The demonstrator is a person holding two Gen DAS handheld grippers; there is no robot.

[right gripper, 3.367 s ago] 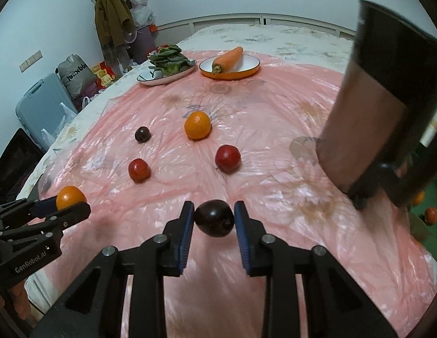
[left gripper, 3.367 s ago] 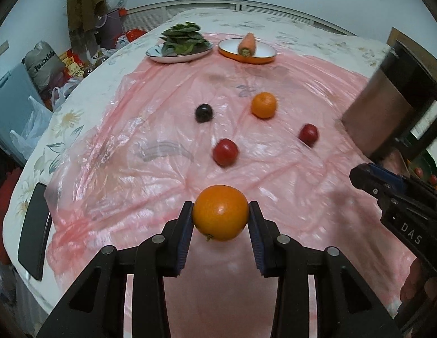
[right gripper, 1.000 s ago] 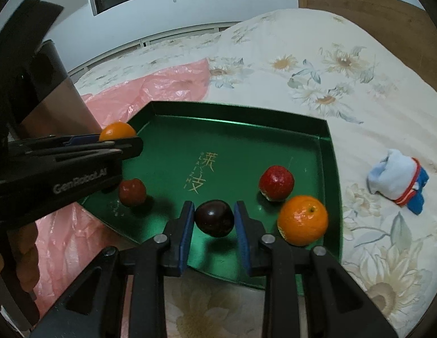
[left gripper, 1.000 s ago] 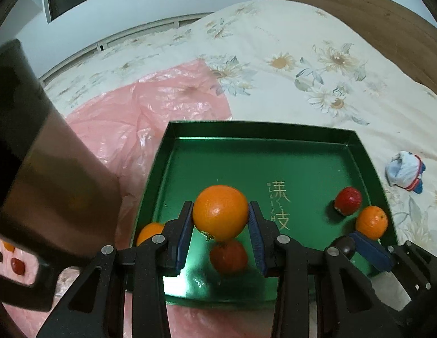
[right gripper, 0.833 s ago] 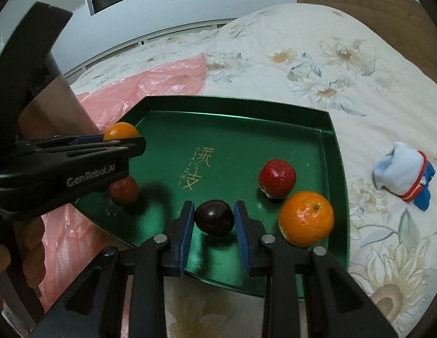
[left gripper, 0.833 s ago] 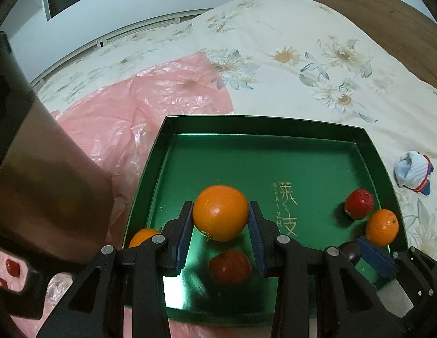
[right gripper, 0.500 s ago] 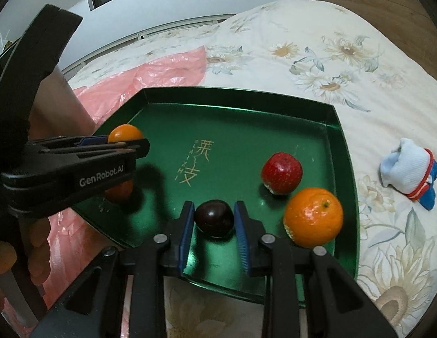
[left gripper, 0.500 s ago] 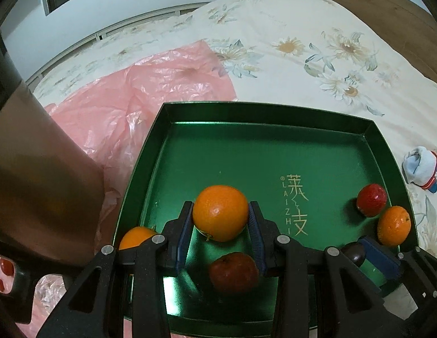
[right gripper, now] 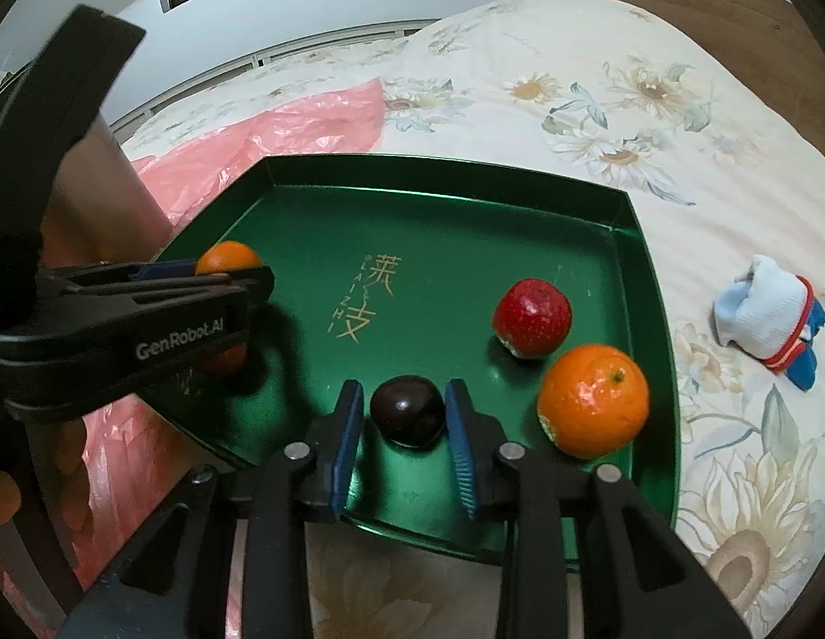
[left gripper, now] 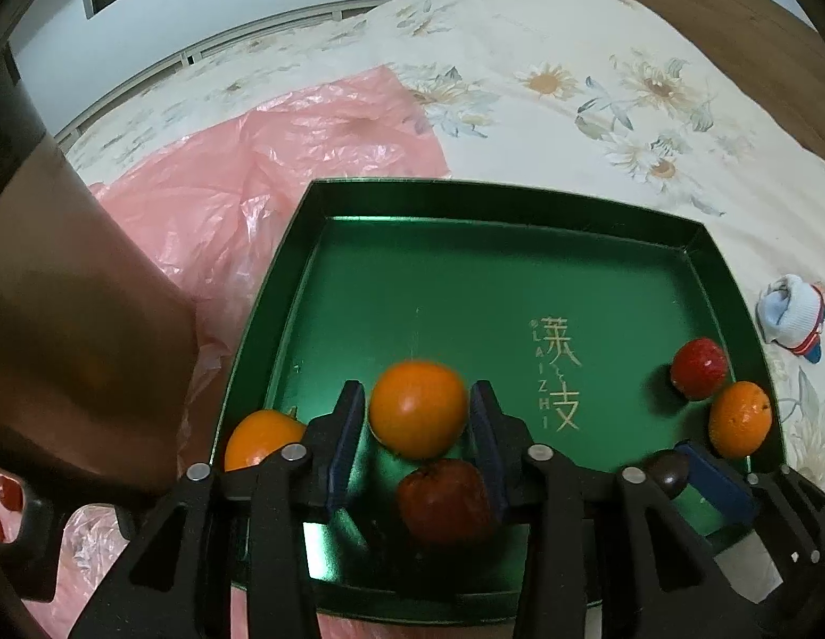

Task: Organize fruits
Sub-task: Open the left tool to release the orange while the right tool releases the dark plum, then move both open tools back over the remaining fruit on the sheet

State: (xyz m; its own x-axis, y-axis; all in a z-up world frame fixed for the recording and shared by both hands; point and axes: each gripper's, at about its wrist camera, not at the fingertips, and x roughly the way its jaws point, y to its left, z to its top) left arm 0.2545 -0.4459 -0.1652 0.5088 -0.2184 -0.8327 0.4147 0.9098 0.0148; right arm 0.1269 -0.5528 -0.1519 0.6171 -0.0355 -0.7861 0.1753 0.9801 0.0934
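A bed point(left gripper: 599, 122) with a cream, flower-printed cover carried everything. A green tray point(left gripper: 465, 202) lay directly on it and serves as the landmark. Beyond the tray's far-left corner a crumpled pink plastic sheet point(left gripper: 285, 160) spread over the cover, its edge running up against the tray's left wall. To the right of the tray, apart from it, a small balled white sock point(right gripper: 766, 314) with blue and red trim lay on the cover. Past the tray's far side the cover stretched bare to a wooden headboard point(left gripper: 678, 5).
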